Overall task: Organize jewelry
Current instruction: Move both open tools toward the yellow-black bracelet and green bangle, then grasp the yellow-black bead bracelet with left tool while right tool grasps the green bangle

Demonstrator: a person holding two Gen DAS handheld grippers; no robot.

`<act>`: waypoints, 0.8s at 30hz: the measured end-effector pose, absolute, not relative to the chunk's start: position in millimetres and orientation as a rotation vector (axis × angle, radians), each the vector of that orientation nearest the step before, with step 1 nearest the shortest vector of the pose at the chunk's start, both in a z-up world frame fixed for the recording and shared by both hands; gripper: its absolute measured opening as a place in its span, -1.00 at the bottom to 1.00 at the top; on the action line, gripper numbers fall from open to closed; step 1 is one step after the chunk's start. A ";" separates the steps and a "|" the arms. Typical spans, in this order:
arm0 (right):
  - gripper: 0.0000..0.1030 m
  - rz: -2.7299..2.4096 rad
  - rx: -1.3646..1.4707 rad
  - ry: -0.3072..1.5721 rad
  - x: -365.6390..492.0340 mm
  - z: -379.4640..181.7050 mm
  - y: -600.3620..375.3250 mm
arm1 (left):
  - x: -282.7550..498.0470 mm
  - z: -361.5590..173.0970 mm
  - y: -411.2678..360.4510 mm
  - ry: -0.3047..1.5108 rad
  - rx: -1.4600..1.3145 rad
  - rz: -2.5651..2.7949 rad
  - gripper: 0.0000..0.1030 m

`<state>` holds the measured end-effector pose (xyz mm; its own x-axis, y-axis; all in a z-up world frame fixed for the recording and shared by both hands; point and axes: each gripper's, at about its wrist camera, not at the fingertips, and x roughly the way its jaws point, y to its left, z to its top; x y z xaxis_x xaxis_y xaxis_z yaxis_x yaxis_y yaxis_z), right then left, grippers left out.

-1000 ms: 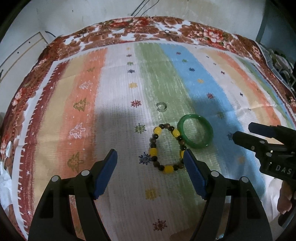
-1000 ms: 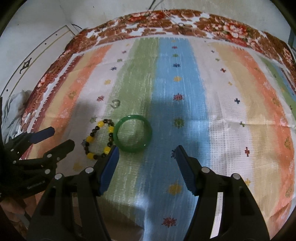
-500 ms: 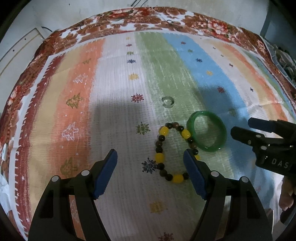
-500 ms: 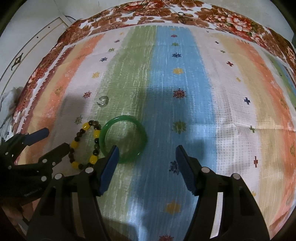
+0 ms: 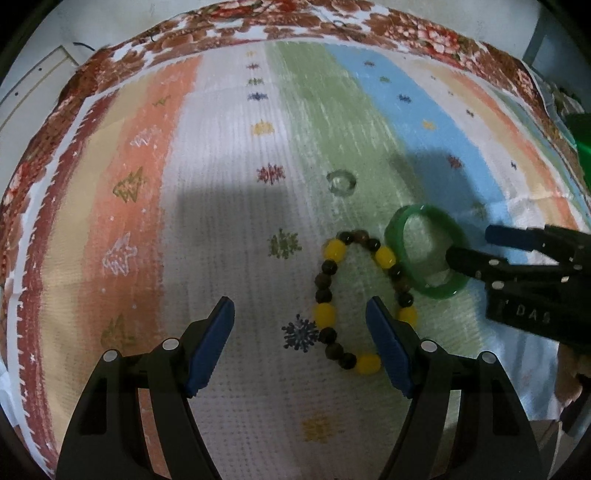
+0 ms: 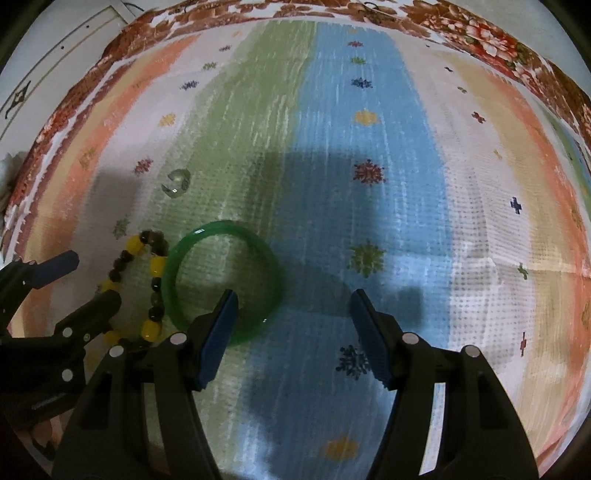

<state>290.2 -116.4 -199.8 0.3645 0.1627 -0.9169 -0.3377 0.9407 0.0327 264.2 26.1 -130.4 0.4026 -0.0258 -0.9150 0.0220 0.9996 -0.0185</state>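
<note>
A bracelet of yellow and dark beads (image 5: 325, 314) (image 6: 157, 264) lies on the striped cloth, touching a green bangle (image 5: 439, 291) (image 6: 221, 227) to its right. A small clear ring (image 5: 341, 182) (image 6: 176, 182) sits just beyond them. My left gripper (image 5: 299, 306) (image 6: 94, 278) is open over the bead bracelet, its right finger above the inside of the loop. My right gripper (image 6: 291, 299) (image 5: 471, 243) is open over the bangle. Its left finger is above the bangle's hole, and the right side of the rim lies between the fingers. Neither gripper holds anything.
The striped cloth (image 5: 229, 206) with its brown floral border (image 5: 424, 35) covers the whole surface. A green object (image 5: 581, 147) stands past the cloth's right edge. Pale floor shows beyond the far left border. A bit of a hand (image 5: 567, 384) shows behind the right gripper.
Both grippers have sunk toward the cloth and closed in on the jewelry, which now looks larger. Each gripper's inner finger has come over its loop. The jaw openings are unchanged.
</note>
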 end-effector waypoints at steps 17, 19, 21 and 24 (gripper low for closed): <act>0.01 0.320 -0.185 1.147 289.0 -200.8 -119.8 | 263.6 -138.6 33.7 1.168 -0.002 -0.017 -0.38; -0.12 0.320 -0.181 1.146 288.4 -200.3 -121.9 | 263.3 -138.3 36.2 1.165 -0.005 -0.009 -0.57; -0.34 0.325 -0.180 1.144 287.8 -200.0 -122.6 | 263.3 -138.6 39.0 1.164 -0.010 -0.005 -0.68; -0.74 0.345 -0.179 1.143 287.3 -200.3 -121.3 | 264.3 -138.6 41.5 1.165 -0.015 0.000 -0.78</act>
<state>287.3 -121.3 -200.3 0.3695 0.1760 -0.9124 -0.3574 0.9333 0.0353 264.3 41.5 -138.6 0.3945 -0.0077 -0.9189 -0.0075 0.9999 -0.0116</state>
